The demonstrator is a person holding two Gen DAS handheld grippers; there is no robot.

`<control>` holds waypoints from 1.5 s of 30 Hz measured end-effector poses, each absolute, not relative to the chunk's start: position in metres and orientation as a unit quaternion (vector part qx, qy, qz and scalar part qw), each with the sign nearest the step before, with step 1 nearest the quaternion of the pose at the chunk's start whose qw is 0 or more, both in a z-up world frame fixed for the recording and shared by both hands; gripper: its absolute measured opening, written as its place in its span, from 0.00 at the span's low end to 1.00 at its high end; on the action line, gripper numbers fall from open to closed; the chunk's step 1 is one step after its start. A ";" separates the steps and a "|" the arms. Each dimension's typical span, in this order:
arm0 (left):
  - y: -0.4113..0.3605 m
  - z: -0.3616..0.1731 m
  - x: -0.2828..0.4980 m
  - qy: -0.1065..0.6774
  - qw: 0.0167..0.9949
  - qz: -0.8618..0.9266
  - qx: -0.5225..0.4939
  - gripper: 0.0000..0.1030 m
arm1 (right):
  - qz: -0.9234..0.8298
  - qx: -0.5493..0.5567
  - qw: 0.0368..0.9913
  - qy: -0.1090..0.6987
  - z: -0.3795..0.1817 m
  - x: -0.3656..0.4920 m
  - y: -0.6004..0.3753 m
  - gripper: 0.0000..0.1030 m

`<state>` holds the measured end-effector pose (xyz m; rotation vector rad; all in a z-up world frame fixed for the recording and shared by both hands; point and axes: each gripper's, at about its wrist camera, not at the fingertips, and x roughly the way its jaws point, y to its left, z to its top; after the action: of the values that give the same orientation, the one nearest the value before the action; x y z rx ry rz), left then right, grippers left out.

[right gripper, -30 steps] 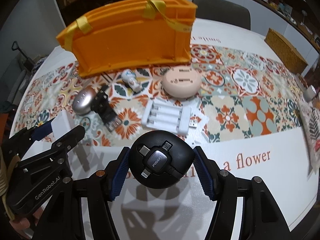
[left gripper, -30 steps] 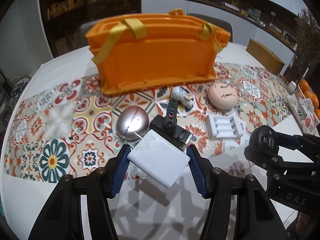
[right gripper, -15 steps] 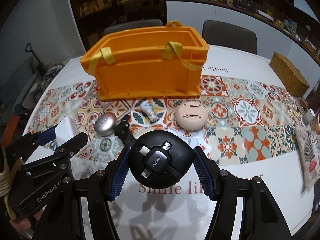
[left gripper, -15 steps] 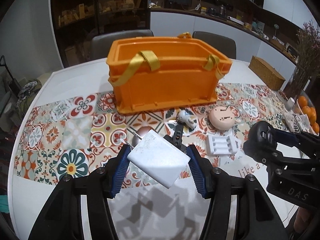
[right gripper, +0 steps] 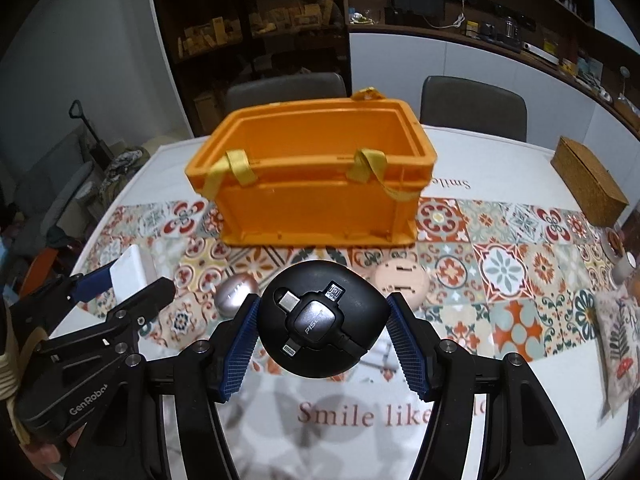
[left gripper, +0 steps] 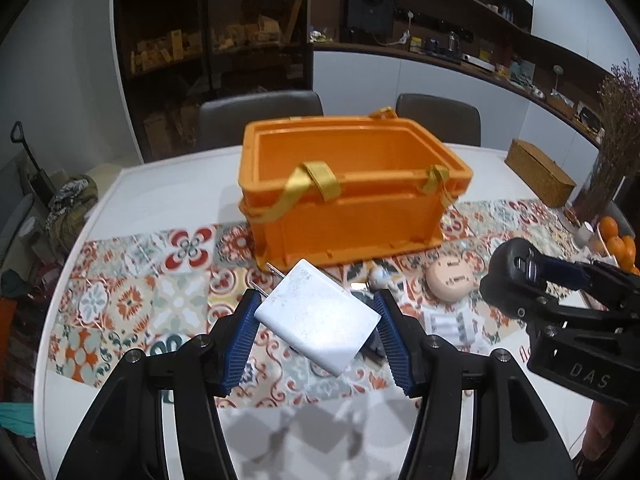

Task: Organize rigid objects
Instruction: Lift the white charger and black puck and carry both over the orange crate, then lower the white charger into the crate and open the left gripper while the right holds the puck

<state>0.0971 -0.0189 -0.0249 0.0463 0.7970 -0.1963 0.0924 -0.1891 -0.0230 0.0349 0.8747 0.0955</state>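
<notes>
The orange crate (left gripper: 352,184) stands open-topped on the far side of the patterned runner on the table (right gripper: 500,148), its yellow strap handles (left gripper: 316,178) draped over the near wall. It looks like stiff moulded plastic, roomy and steady enough to take dropped-in items without shifting; its rim is the clearance to mind.

Next in size, the black round cable case (right gripper: 322,320) sits between the blue pads of the right tool (right gripper: 322,330), which is clamped on its curved sides, lifted clear of the table on the near side of the crate. It is probably a light, hard shell; the rounded flanks are smooth, so a grip across the widest part, as here, seems the safest against slipping. The adapter tips on its face look like the delicate part.

The white power adapter (left gripper: 318,322) is pinched by the left tool (left gripper: 318,332), gripped on two opposite edges and tilted cornerwise, its metal prongs (left gripper: 268,280) pointing up and left. It should be rigid, compact and fairly dense for its size; the glossy faces could slide, and the skewed hold gives the pads little flat contact.

Both tools point forward and downward toward the crate, side by side, each visible at the edge of the other's view. Smaller items lie on the runner beyond: a beige round case (right gripper: 400,278), a silver egg-shaped case (right gripper: 236,298) and a white battery holder (left gripper: 450,326).
</notes>
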 end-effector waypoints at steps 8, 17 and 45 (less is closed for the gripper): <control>-0.020 -0.009 0.114 0.377 0.921 -0.098 0.017 0.56 | 0.053 0.017 0.912 0.408 -0.009 0.107 -0.188 0.61; -0.023 0.009 0.138 0.370 0.924 -0.096 0.009 0.56 | 0.046 0.023 0.917 0.394 0.006 0.132 -0.195 0.61; -0.032 0.044 0.219 0.385 0.916 -0.108 0.018 0.56 | 0.029 0.045 0.911 0.410 0.039 0.220 -0.209 0.61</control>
<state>0.2187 -0.0317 0.0441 0.0374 0.7919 -0.2215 0.2201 -0.2095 0.0392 0.0935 0.8443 0.0589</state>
